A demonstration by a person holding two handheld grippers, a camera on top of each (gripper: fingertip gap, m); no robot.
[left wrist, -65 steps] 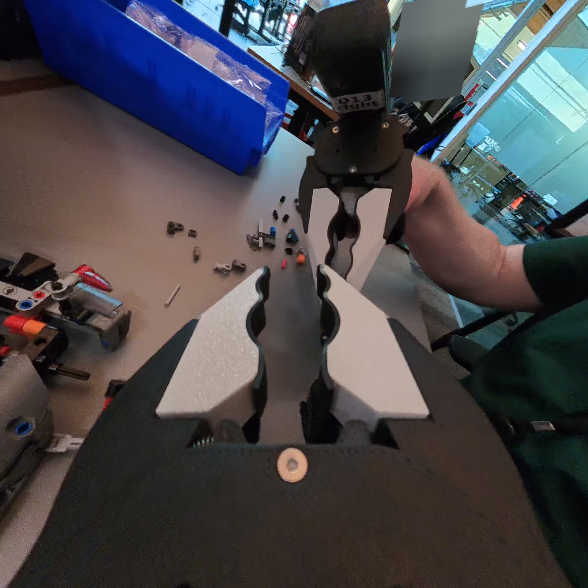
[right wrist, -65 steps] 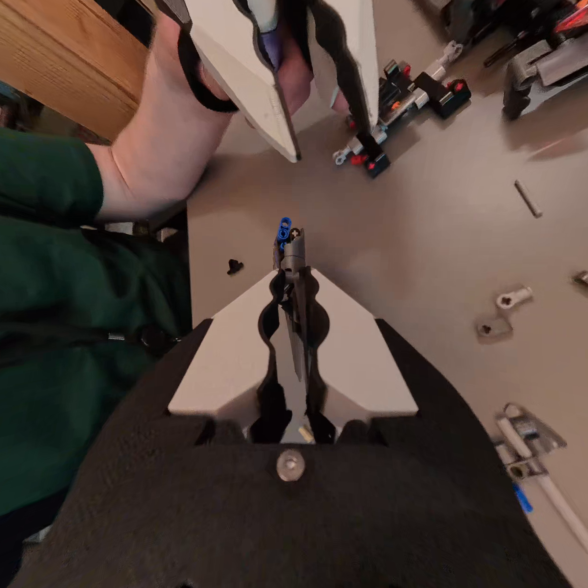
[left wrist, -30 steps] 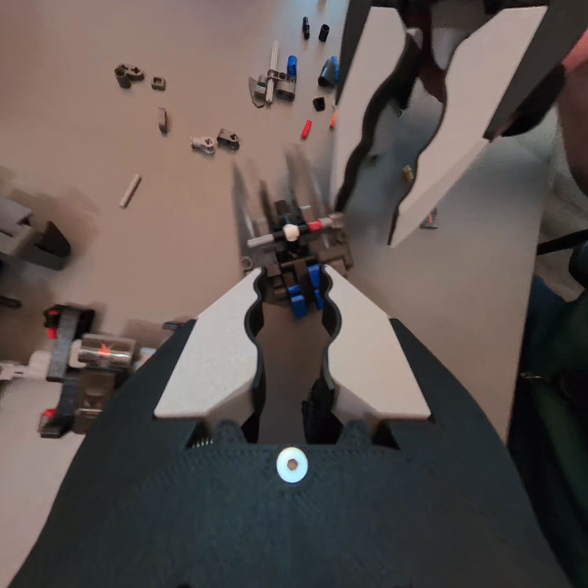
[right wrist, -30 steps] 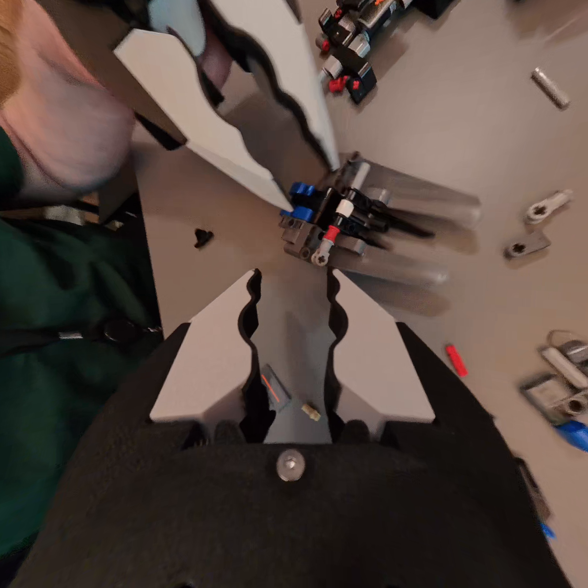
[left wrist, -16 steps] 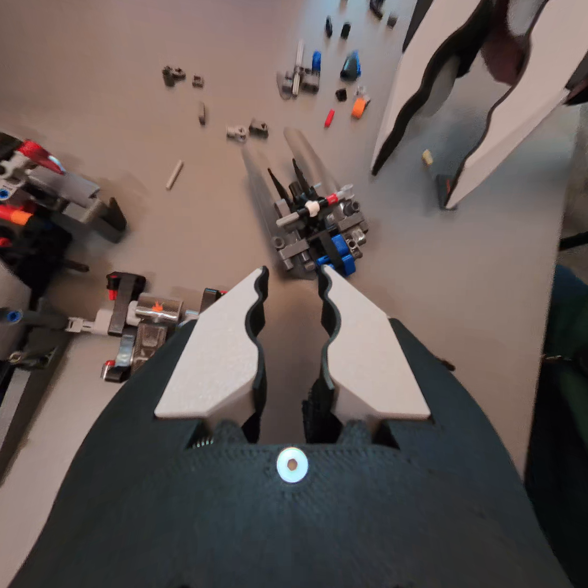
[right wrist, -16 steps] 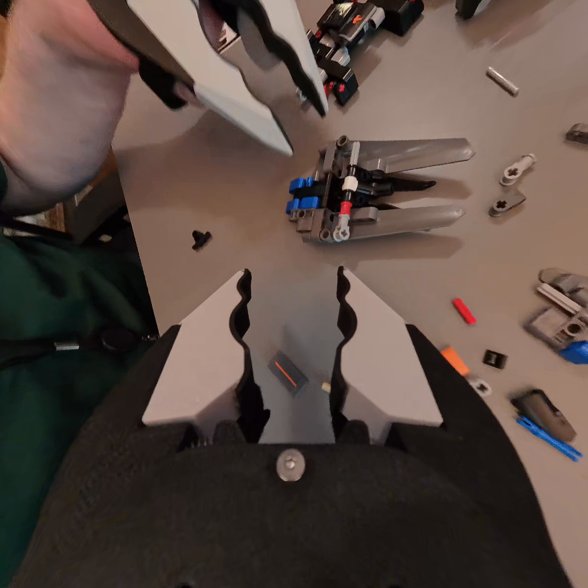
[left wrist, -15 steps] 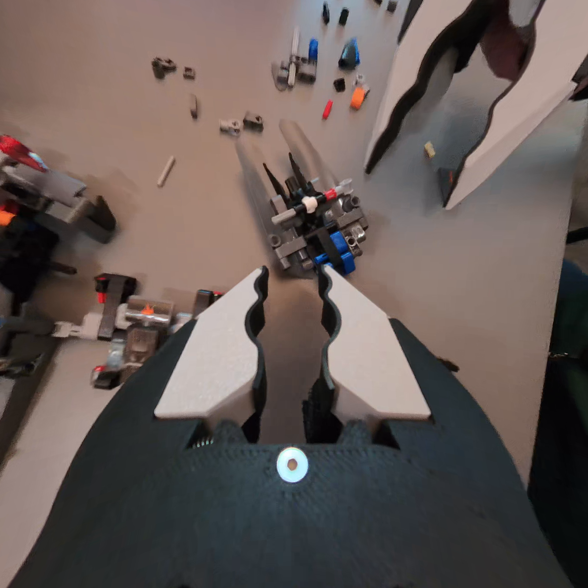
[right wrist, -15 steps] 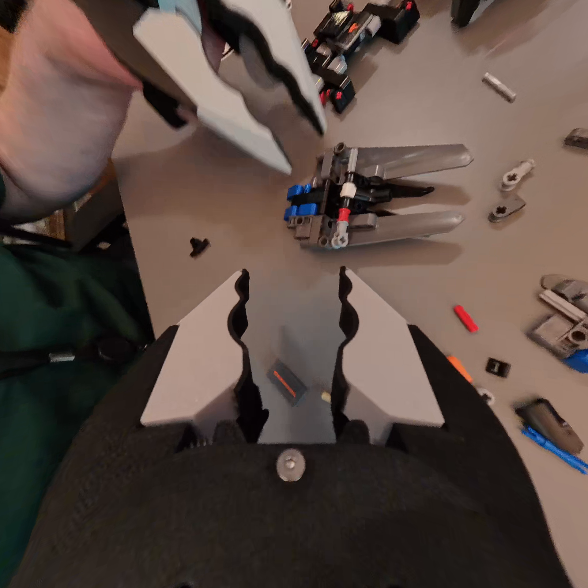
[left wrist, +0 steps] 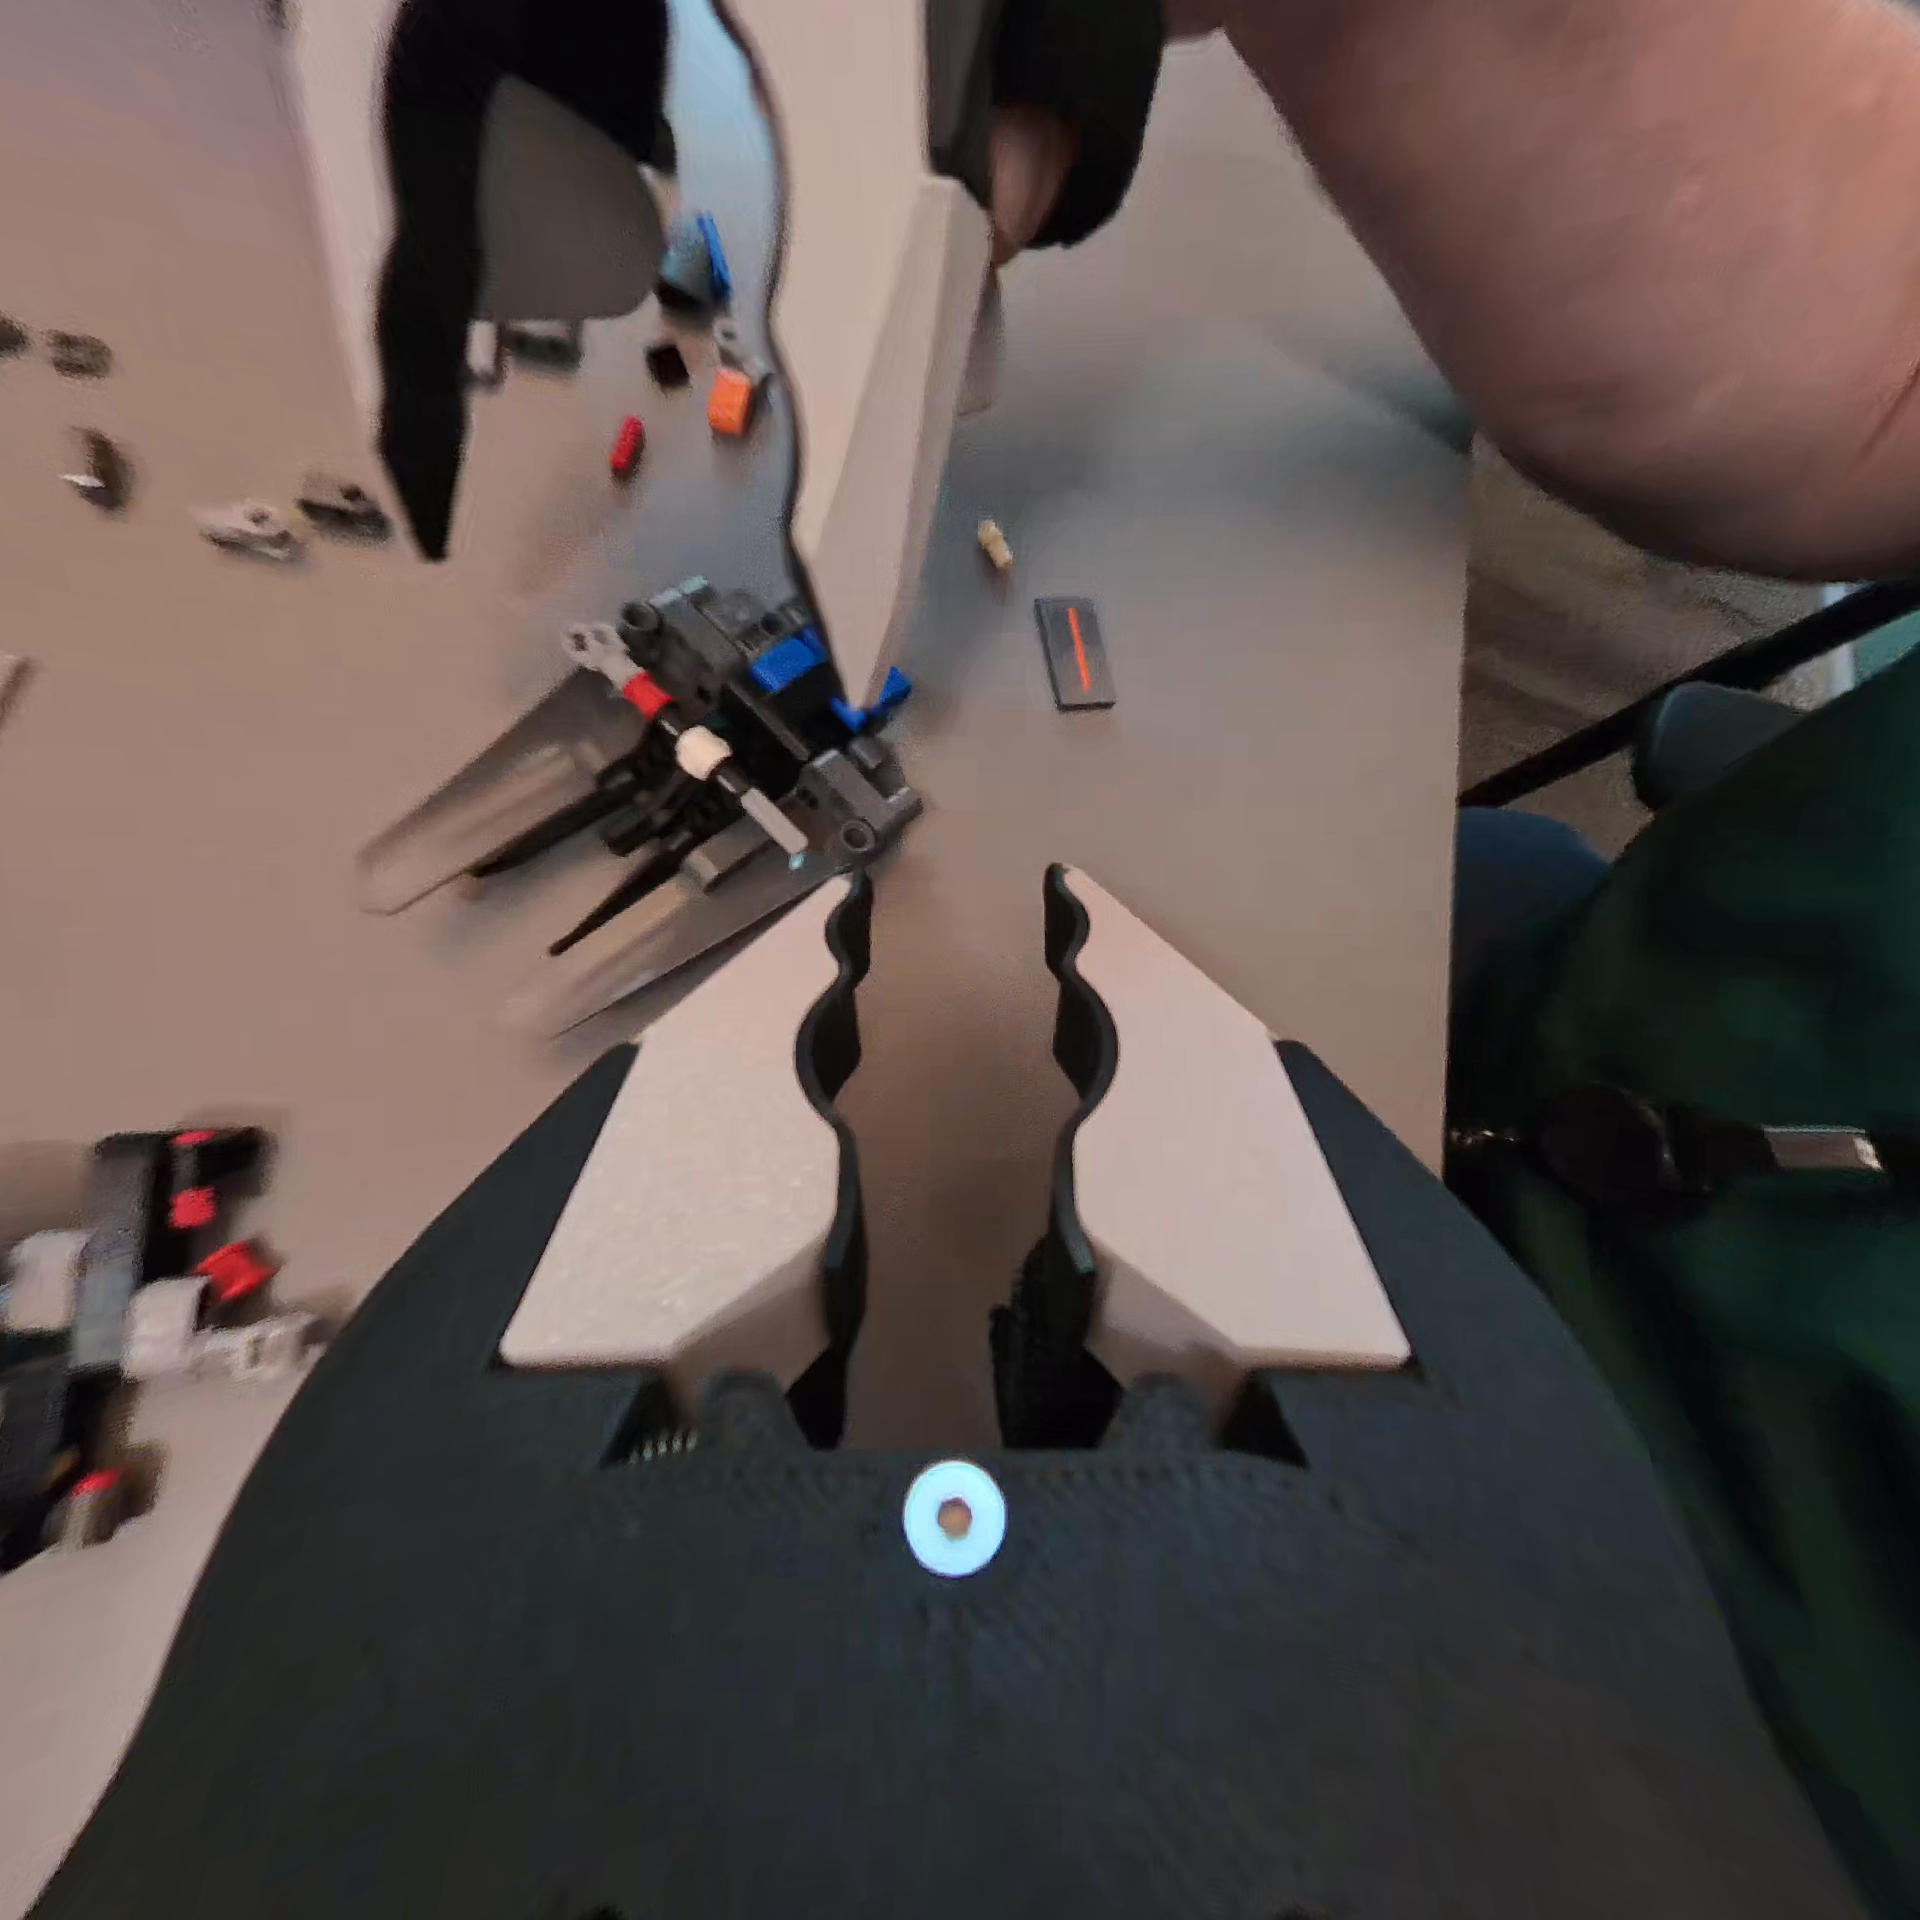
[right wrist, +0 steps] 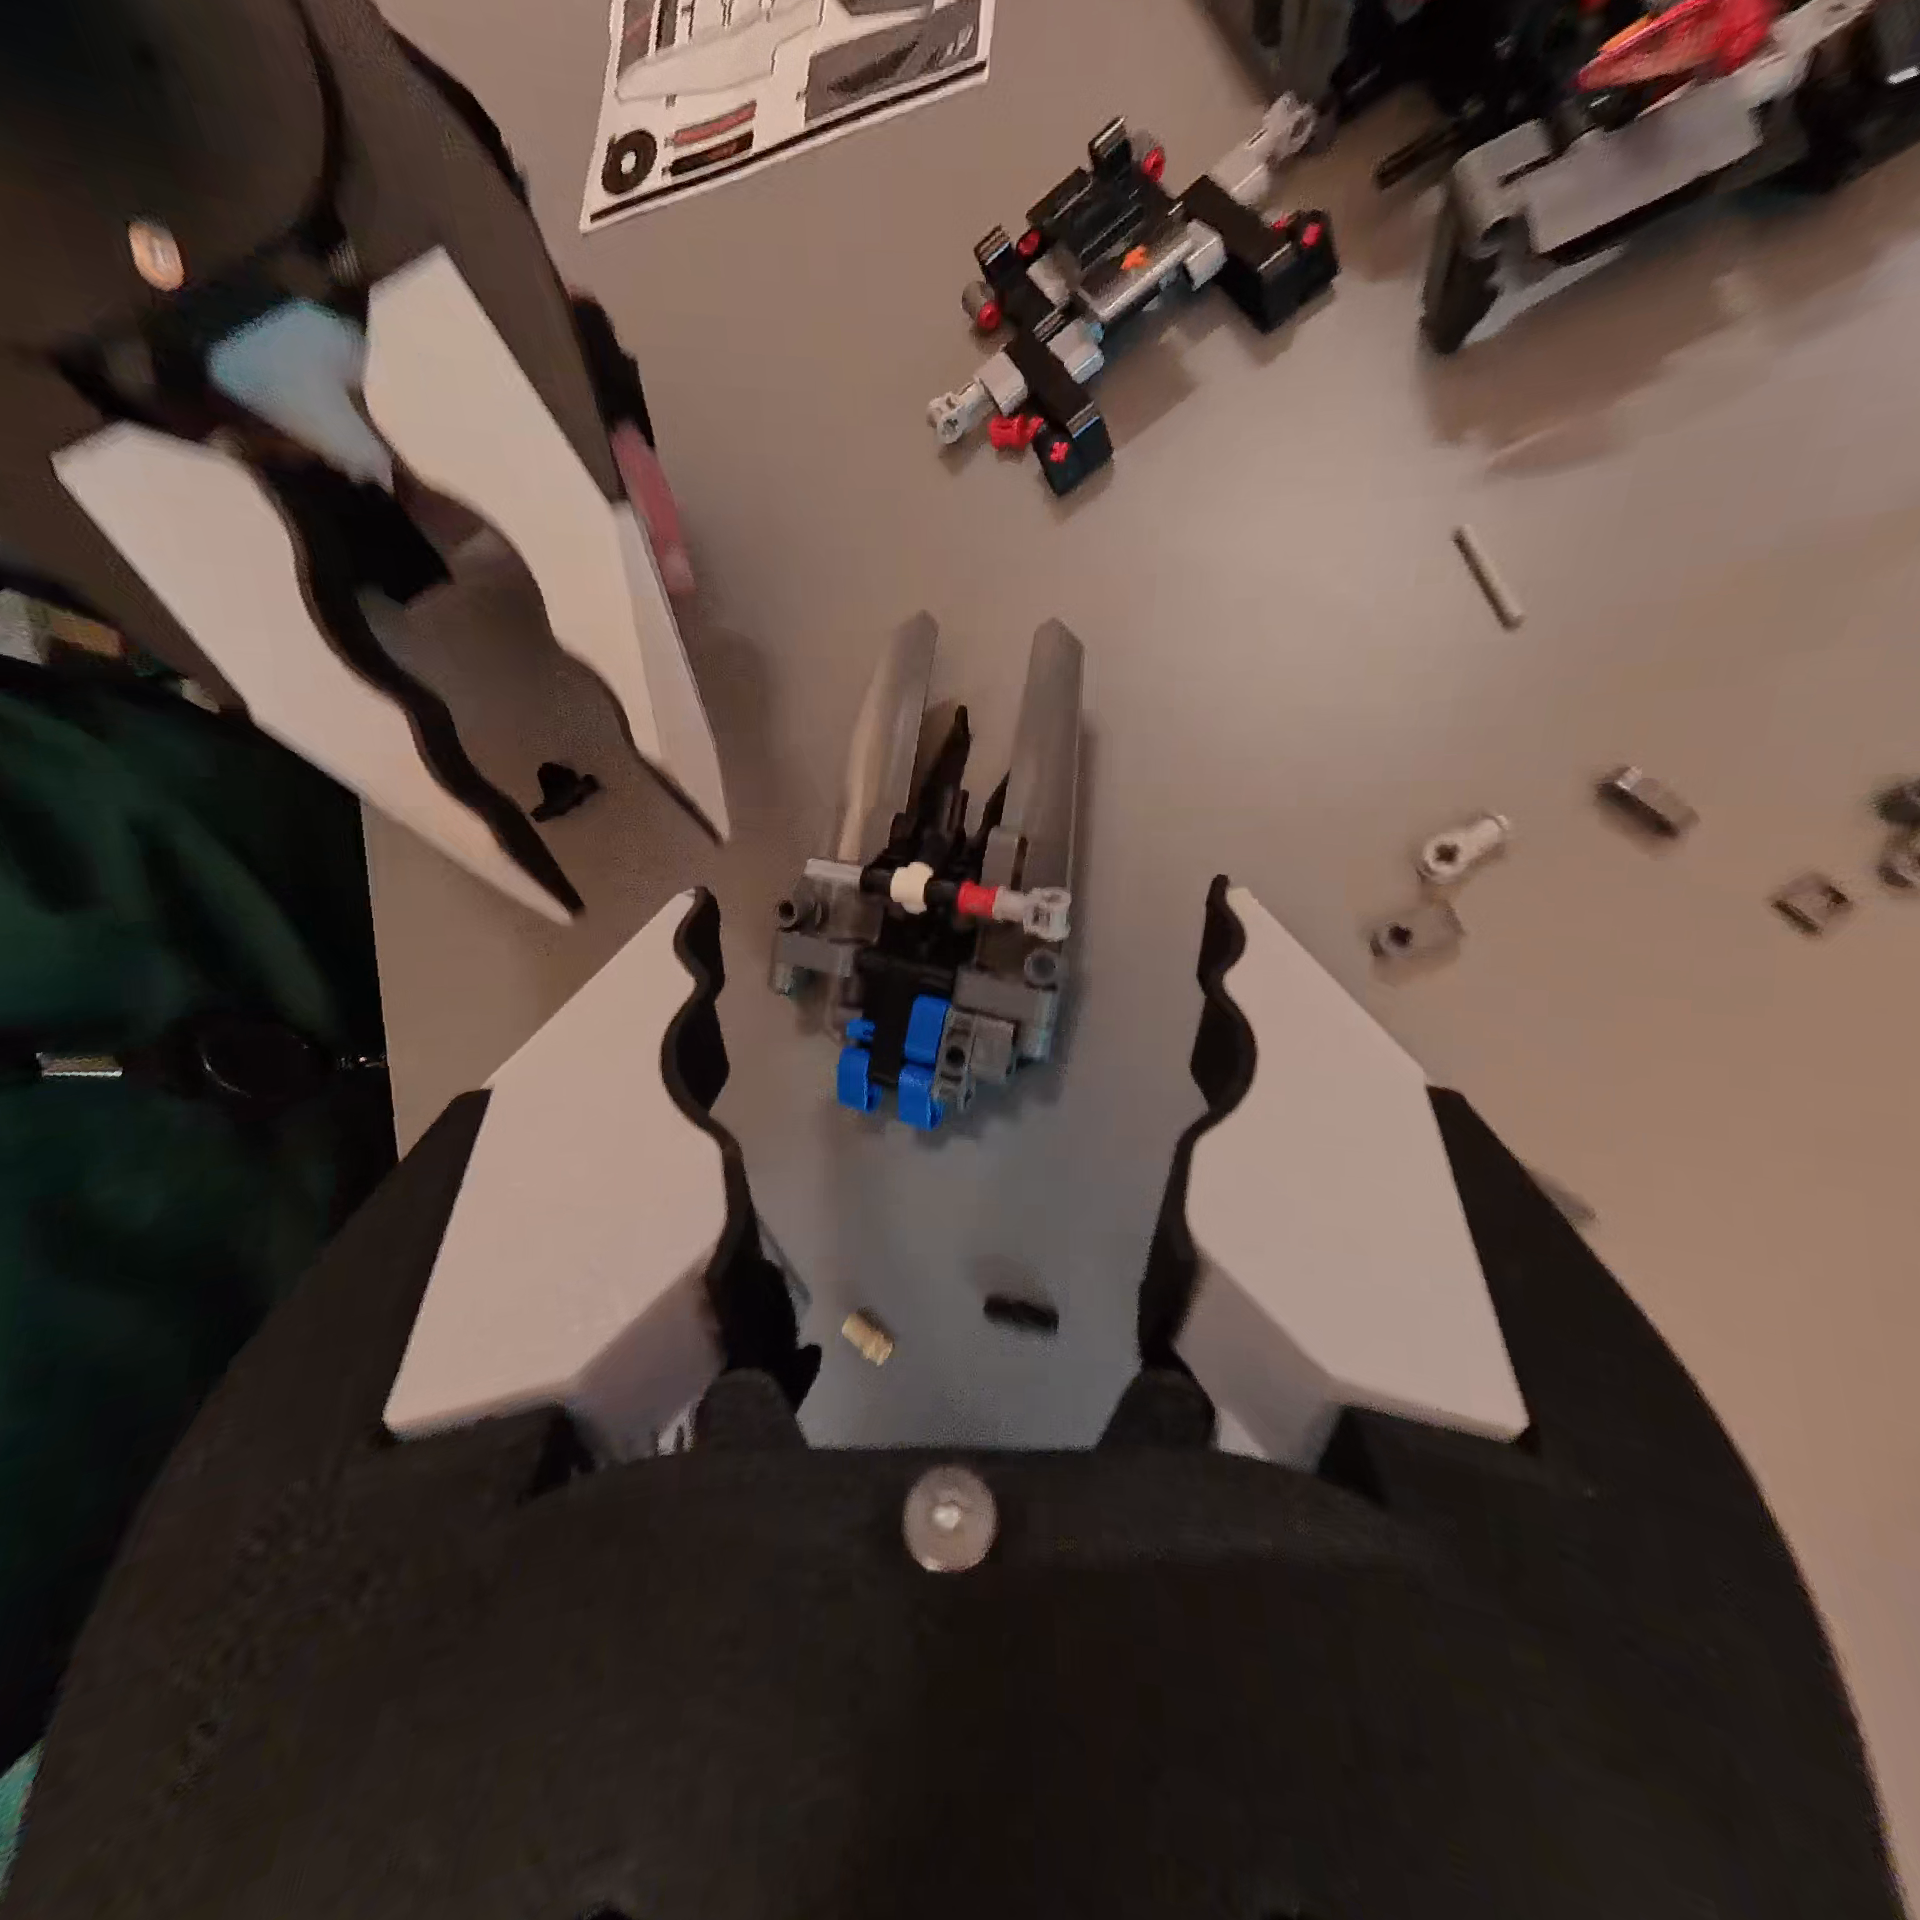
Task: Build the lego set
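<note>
A small lego sub-assembly (right wrist: 935, 935) with two grey blades, black spikes and blue connectors lies flat on the grey table. My right gripper (right wrist: 958, 894) is wide open, its fingertips on either side of the assembly's blue end, touching nothing. In the left wrist view the assembly (left wrist: 727, 748) lies just ahead and left of my left gripper (left wrist: 956, 878), which is open and empty. The right gripper (left wrist: 644, 613) hangs over the assembly there. The left gripper (right wrist: 639, 873) shows at upper left of the right wrist view.
A black tile with an orange stripe (left wrist: 1075, 655) and a tan pin (left wrist: 994, 542) lie near the table's edge (left wrist: 1449, 831). A second black and grey sub-assembly (right wrist: 1122, 281), a larger model (right wrist: 1662, 135), a sticker sheet (right wrist: 779, 94) and loose small parts (right wrist: 1455, 847) lie farther off.
The right gripper let go of the assembly onto the table, then opened wider and came down around its blue end. The left gripper swung toward the table's near edge.
</note>
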